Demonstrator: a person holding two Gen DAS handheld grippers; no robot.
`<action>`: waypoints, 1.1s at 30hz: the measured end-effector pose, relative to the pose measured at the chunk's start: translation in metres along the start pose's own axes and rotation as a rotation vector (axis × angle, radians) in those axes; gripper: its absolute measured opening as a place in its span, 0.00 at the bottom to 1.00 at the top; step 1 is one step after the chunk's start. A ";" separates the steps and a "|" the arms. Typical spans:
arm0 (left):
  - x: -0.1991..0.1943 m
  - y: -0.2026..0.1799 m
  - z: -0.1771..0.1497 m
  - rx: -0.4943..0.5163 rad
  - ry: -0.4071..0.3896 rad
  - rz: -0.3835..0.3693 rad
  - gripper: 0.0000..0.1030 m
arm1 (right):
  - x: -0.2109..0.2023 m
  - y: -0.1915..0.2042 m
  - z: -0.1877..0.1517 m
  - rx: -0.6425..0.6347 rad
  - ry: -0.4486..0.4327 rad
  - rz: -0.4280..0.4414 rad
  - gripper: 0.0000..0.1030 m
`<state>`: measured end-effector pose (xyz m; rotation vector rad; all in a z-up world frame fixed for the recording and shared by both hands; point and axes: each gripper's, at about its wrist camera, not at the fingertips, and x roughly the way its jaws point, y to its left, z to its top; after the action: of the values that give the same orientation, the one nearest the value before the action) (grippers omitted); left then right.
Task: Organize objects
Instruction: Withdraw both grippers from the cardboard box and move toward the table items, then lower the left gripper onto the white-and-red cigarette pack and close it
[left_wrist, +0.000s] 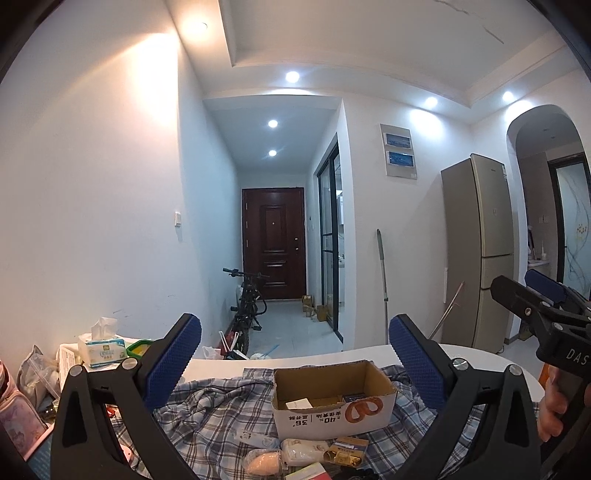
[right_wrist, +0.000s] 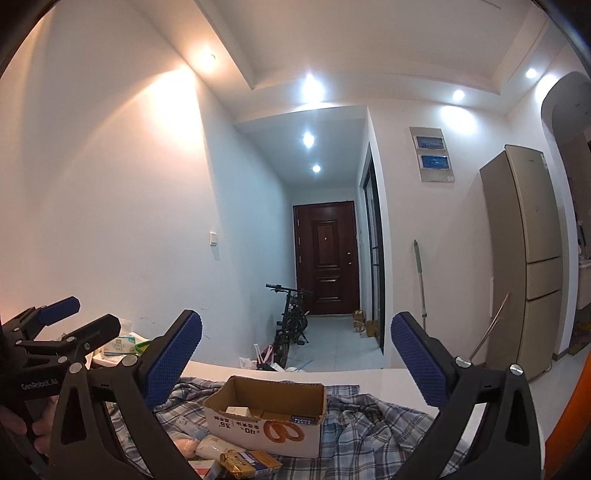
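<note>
Left gripper (left_wrist: 295, 354): jaws spread wide, nothing between the blue pads, touching nothing. It hangs above the table, aimed over the cardboard box (left_wrist: 332, 397).

Right gripper (right_wrist: 295, 358): same state, jaws wide apart, empty, no contact. It also sits above the box, slightly to the box's right. In the left wrist view it shows at the right edge, apart from the left one.

Box: open top, pretzel print on the front wall, sitting on a blue-and-white plaid cloth (left_wrist: 214, 410) spread on the white table (left_wrist: 332, 356). Inside: a white card or small carton (left_wrist: 297, 404) and a blue-labelled pack (right_wrist: 304, 419) against the front wall; rest of the contents unclear.

Loose items on the cloth, just in front of the box: gold foil packet (right_wrist: 236, 461), white wrapped packet (left_wrist: 303, 450), pale pink round packet (left_wrist: 262, 461). None touched by either gripper.

Tissue pack (left_wrist: 103, 349) at the table's far left, well apart from the box.
</note>
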<state>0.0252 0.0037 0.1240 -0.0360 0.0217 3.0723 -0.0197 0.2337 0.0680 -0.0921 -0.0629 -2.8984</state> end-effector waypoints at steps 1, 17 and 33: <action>-0.001 0.001 0.000 -0.004 0.001 -0.001 1.00 | -0.001 0.000 0.000 0.001 -0.001 0.000 0.99; 0.013 0.019 -0.090 -0.161 0.283 -0.064 1.00 | -0.008 -0.003 -0.076 0.141 0.187 -0.010 0.99; 0.061 0.011 -0.156 -0.183 0.553 -0.031 1.00 | 0.022 0.001 -0.124 0.076 0.328 -0.103 0.99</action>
<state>-0.0333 -0.0057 -0.0336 -0.8754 -0.2264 2.9139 -0.0476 0.2214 -0.0543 0.4107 -0.1228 -2.9661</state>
